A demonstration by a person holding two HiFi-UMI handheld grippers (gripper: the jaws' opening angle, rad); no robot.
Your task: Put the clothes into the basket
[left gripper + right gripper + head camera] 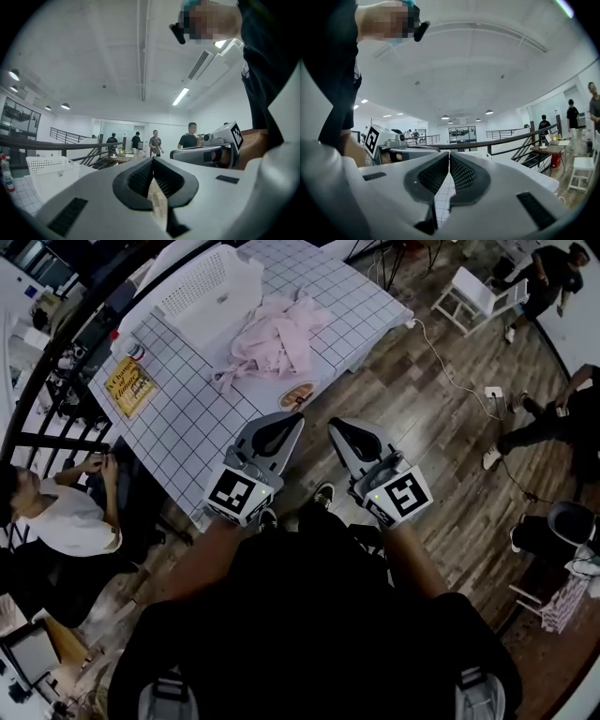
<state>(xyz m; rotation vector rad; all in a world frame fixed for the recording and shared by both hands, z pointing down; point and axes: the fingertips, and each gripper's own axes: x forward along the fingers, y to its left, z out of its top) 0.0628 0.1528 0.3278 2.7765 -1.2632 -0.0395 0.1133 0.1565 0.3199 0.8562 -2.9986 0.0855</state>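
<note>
A heap of pink clothes [277, 338] lies on the table with the white grid cloth [187, 427]. Just behind and left of the heap stands the white slotted basket [202, 292], seen also in the left gripper view [47, 165]. Both grippers hover side by side near the person's body, off the table's near corner, pointing toward the clothes. My left gripper [296, 417] [152, 161] is shut with nothing in it. My right gripper [334, 424] [449, 157] is likewise shut and empty. Neither touches the clothes.
A yellow packet [129, 387] and a small bottle [134, 350] rest on the table's left side, and a brown oval item [298, 393] lies by the near edge. A person [56, 512] sits at the left. A white chair [478, 292] and a floor cable [450, 371] are at the right.
</note>
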